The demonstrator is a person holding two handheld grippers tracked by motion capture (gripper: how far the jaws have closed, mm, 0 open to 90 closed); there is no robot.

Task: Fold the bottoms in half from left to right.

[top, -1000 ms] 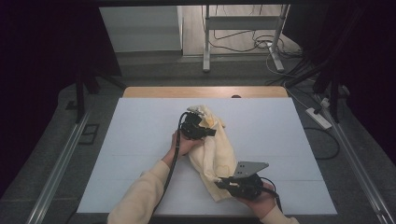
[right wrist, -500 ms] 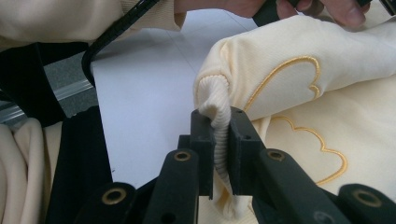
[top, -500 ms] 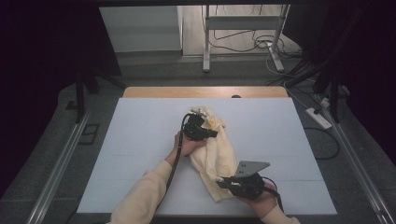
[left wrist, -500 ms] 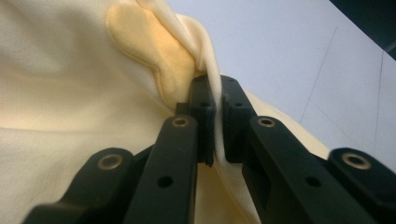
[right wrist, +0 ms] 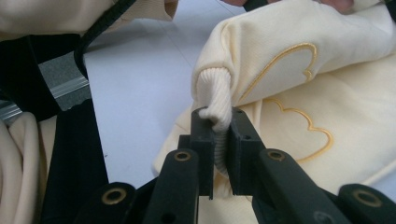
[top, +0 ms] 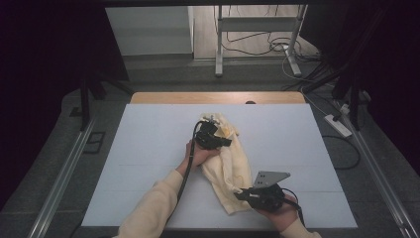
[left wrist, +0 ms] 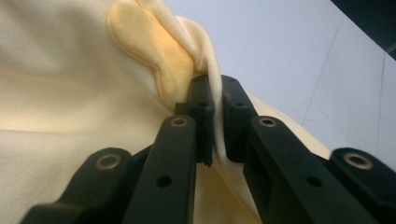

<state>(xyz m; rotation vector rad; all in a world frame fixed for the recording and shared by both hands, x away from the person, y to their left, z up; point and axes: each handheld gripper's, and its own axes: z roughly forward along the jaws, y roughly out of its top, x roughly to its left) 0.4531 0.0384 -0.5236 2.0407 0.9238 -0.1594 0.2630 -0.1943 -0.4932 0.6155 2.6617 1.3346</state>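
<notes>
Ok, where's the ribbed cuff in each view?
High view: cuff at the cream garment's near end, by the right hand-held gripper.
Left gripper view: not in it.
Right gripper view: centre, clamped.
Shared landmark: the white table.

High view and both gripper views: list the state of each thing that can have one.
Cream garment: crumpled, lying on the table, pinched at two places.
Left hand-held gripper: shut on a fold of the garment.
Right hand-held gripper: shut on the ribbed cuff.
White table: bears the garment.
</notes>
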